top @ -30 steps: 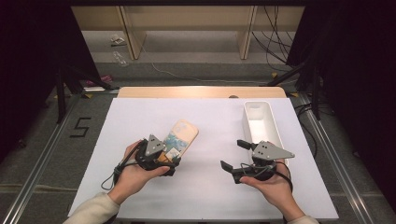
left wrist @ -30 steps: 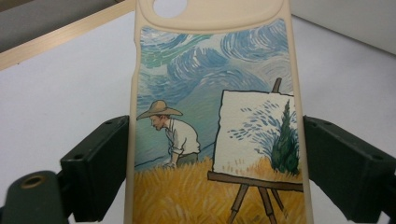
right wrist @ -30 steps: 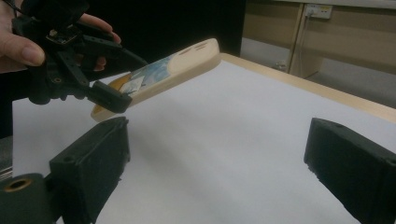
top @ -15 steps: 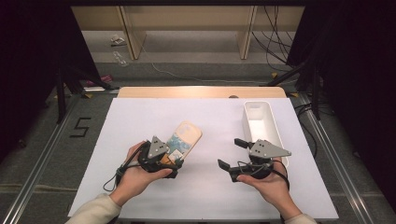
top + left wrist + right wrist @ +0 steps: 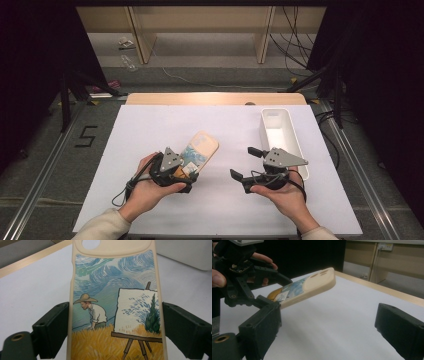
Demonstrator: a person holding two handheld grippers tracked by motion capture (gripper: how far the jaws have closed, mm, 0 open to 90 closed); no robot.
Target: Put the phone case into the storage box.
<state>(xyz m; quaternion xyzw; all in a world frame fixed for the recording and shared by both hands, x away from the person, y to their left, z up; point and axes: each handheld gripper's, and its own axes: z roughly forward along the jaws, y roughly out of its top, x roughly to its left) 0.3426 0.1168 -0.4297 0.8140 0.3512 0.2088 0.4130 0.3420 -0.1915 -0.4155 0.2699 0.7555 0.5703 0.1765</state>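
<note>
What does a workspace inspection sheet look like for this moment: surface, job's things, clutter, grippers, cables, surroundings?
Surface: white table top, wooden strip along the far edge.
Job's things: phone case with a painted field scene, lifted off the table at a tilt; white bin at the right, looks empty.
Clutter: nothing seen on the table.
Grippers: left gripper clamps the case by its long edges; right gripper open, nothing between its jaws, near the bin.
Cables: black cable trails from the left gripper.
Surroundings: wooden shelving behind, loose cables and small litter on the floor, a floor mark reading 5.
</note>
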